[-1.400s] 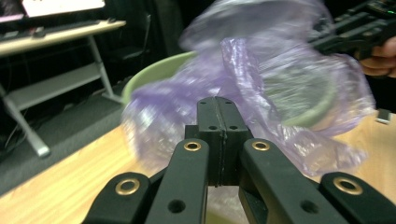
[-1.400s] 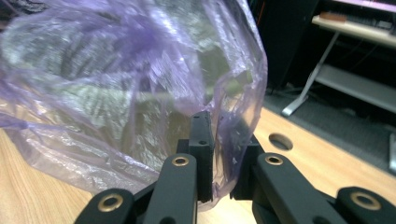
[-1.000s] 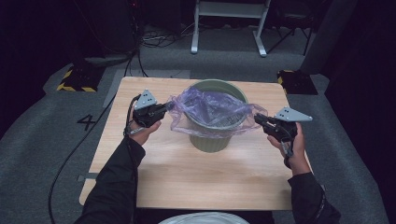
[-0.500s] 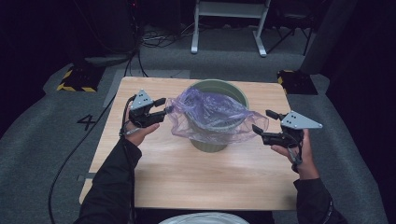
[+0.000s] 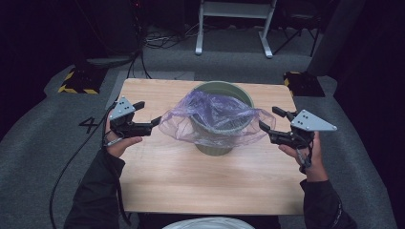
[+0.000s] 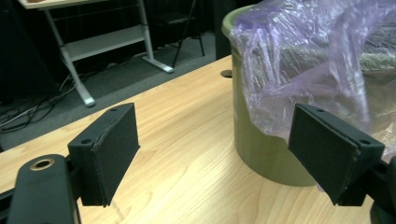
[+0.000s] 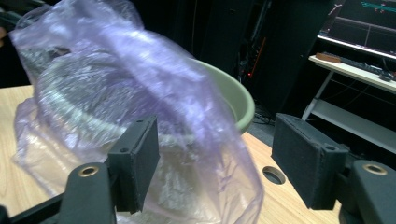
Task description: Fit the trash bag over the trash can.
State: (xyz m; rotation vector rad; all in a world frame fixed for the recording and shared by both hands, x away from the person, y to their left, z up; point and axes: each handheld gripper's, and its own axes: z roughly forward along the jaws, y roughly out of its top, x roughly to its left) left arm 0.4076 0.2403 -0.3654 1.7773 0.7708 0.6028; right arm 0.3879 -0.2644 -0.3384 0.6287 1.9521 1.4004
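While bare table (image 5: pixel 200 186) lay free toward the near edge, the bag (image 5: pixel 215 119) draped the bin (image 5: pixel 220 143) mid-table between both grippers, left (image 5: pixel 149 114) and right (image 5: pixel 268 119), whose jaws had just opened, gaping empty.

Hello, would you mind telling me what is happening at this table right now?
A person is fitting a thin purple plastic bag into a green bin on the wooden table, using a handheld gripper in each hand. The bag sits loosely in the bin's mouth, its edges draped over the rim on both sides. The left gripper and the right gripper have just been opening; both stand open beside the bin with nothing pinched between their pads.
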